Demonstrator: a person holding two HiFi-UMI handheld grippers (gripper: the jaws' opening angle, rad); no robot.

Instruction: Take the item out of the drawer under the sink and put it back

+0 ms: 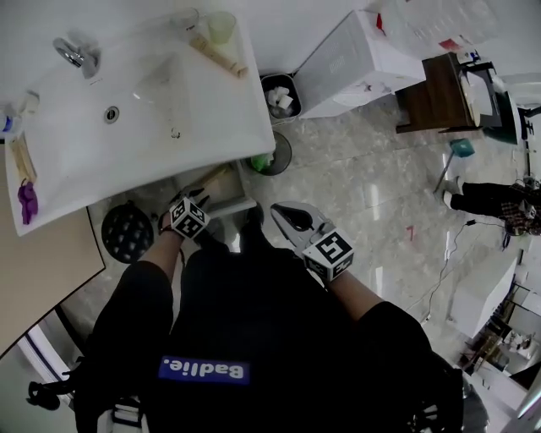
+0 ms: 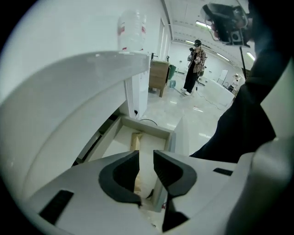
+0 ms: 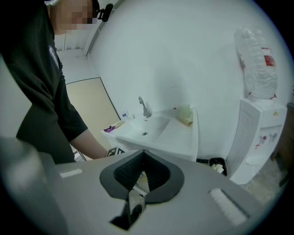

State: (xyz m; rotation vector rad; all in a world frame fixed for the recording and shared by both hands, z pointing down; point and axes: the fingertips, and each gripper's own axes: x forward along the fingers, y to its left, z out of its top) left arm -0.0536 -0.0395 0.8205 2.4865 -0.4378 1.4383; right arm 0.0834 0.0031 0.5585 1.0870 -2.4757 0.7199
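Note:
The drawer (image 1: 230, 201) under the white sink (image 1: 211, 110) stands pulled out. In it lies a long white tube with a tan end (image 2: 138, 142), also seen as a tan strip (image 1: 215, 179) from the head view. My left gripper (image 2: 146, 158) hovers above the drawer, pointing steeply down, jaws apart and touching nothing; the tube shows through the gap below them. From the head view that left gripper (image 1: 193, 199) is at the drawer's front. My right gripper (image 1: 283, 211) is held to the right of the drawer, and its jaw tips (image 3: 143, 153) meet with nothing between them.
On the sink are a tap (image 1: 76, 55), a green cup (image 1: 221, 25) and a tube (image 1: 218, 55). A bin (image 1: 281, 93) and a water dispenser (image 1: 355, 59) stand at the right. A black round object (image 1: 127, 231) sits on the floor left of the drawer. A person (image 2: 193, 69) stands far off.

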